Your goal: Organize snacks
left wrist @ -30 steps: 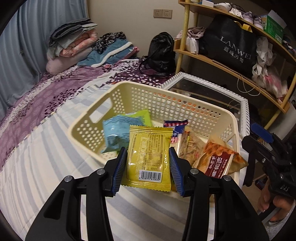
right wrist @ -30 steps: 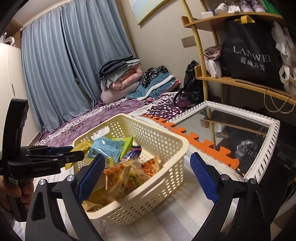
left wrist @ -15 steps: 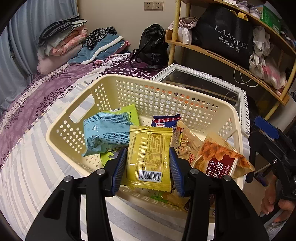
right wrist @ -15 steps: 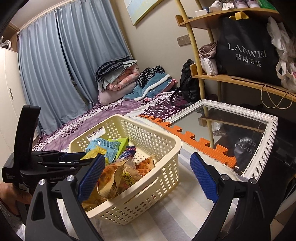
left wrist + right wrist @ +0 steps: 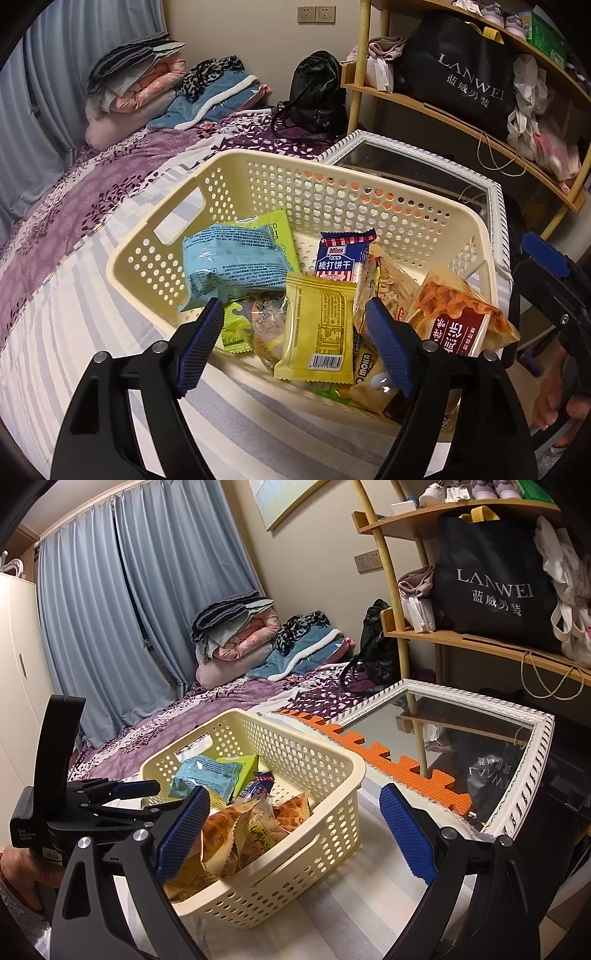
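A cream perforated basket [image 5: 332,162] [image 5: 295,734] sits on the striped bed cover and holds several snack packets. My left gripper [image 5: 293,321] hangs over its near rim with its jaws opening. Between them, touched by neither pad, a yellow packet [image 5: 317,328] lies barcode-down on the pile. Around it are a light blue packet [image 5: 229,262], a green one [image 5: 284,229], a Mixx cracker packet [image 5: 338,258] and an orange-red one [image 5: 461,325]. My right gripper [image 5: 295,801] stands open and holds nothing, just short of the basket's corner. The left gripper [image 5: 136,794] shows at the basket's left side.
A white-framed mirror [image 5: 532,760] lies flat beyond the basket, with an orange foam mat [image 5: 388,760] along its edge. A wooden shelf [image 5: 480,642] with a black bag stands at right. Folded blankets [image 5: 236,627] and a black backpack [image 5: 317,96] rest at the bed's far end.
The left jaws have spread off the yellow packet, which has dropped onto the snacks in the basket. The left gripper came in over the basket's near rim. The right gripper held still.
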